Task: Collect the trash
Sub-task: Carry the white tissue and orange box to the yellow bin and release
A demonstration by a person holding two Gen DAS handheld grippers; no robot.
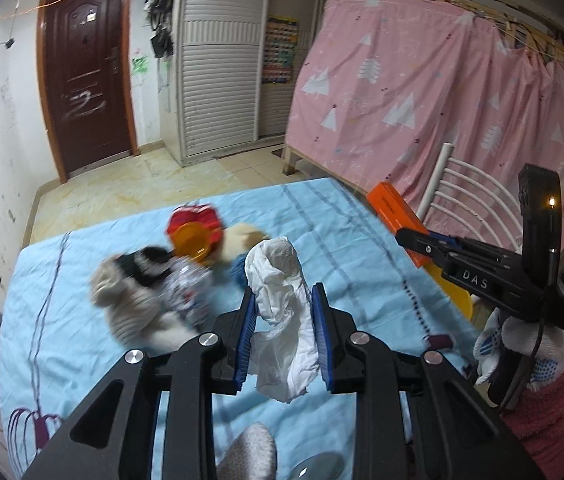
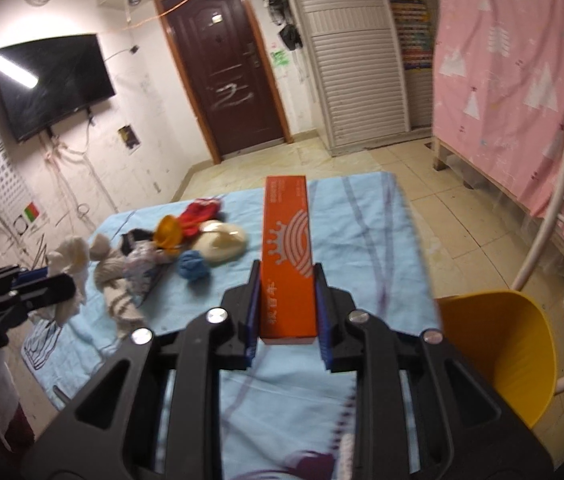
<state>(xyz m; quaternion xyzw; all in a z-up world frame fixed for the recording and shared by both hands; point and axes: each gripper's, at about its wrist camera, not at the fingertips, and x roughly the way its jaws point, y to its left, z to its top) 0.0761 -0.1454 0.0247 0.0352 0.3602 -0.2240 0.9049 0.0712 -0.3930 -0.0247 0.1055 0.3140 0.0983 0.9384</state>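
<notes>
the crumpled white tissue (image 1: 282, 312) hangs pinched between the blue pads of the left claw (image 1: 284, 300), lifted clear above the light blue striped sheet (image 1: 354, 216) that covers the counter. it looks feather-light and limp; a loose tail droops below the pads, so i'd say a grip through the bunched middle, as it has now, is the safest place, since a hold on an edge would likely tear or slip. the long orange cardboard box (image 2: 288, 256) is clamped across its near end by the right claw (image 2: 287, 280), its far end sticking out over the sheet. it seems stiff and light, with smooth printed faces that could slide between the pads; held so far from its middle, it may sag or twist.

beyond the tissue, farther across the sheet, lies a jumble: a red and orange plastic toy (image 1: 192, 232), a beige knitted bundle (image 1: 130, 300), a blue woolly ball (image 2: 193, 265) and a cream rounded cap (image 2: 220, 242). to the right of the tissue, off the counter's edge, stands a yellow plastic bin (image 2: 496, 352), and behind it a white metal chair (image 2: 562, 208) against a pink curtain (image 1: 422, 92).
</notes>
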